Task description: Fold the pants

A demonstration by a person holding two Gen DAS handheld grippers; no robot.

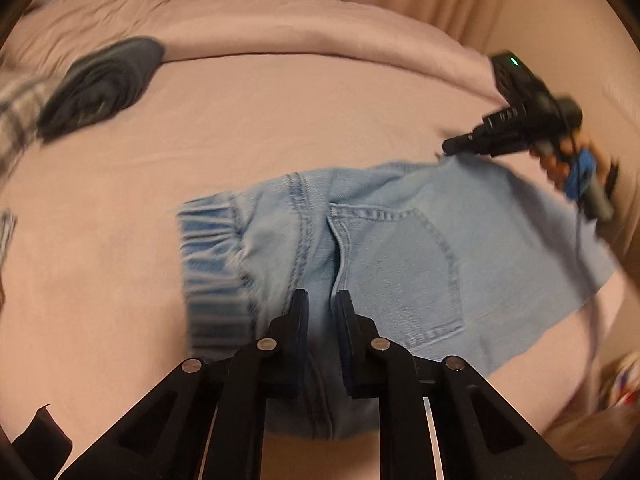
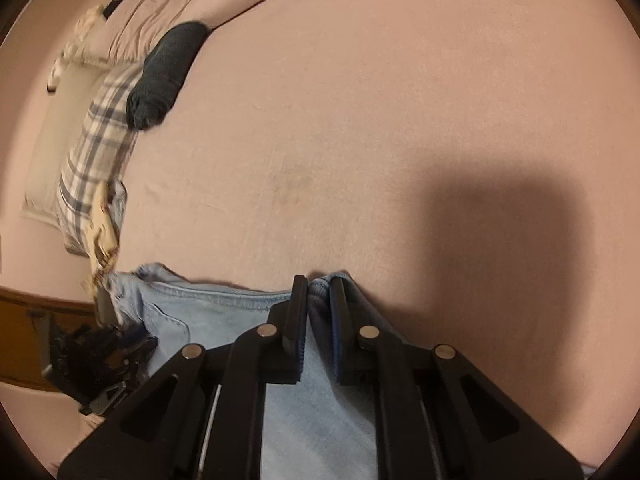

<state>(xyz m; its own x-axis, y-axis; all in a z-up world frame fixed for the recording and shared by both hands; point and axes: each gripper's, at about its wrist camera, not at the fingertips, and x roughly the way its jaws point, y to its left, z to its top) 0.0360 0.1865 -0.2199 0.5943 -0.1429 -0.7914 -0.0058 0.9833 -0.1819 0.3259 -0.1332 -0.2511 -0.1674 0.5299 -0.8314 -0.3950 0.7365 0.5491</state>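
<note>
Light-blue denim pants point(image 1: 400, 248) lie on a pink bed sheet point(image 1: 280, 120), elastic waistband at the 9 o'clock side in the left wrist view, back pocket facing up near the middle, a leg running off toward 3 o'clock.

The left gripper point(image 1: 322, 300) sits at 6 o'clock in its own view, its jaws drawn narrow with a fold of the denim between the pads, just beside the pocket seam. The right gripper point(image 2: 318, 284) also stands narrow, and a bunched edge of the pants point(image 2: 224, 304) is pinched between its pads; in the left wrist view it shows at 2 o'clock, its tip touching the far edge of the leg.

A rolled dark garment point(image 2: 168, 72) rests at 10 o'clock, well apart from the pants, touching a plaid cloth point(image 2: 100, 148) beside it
</note>
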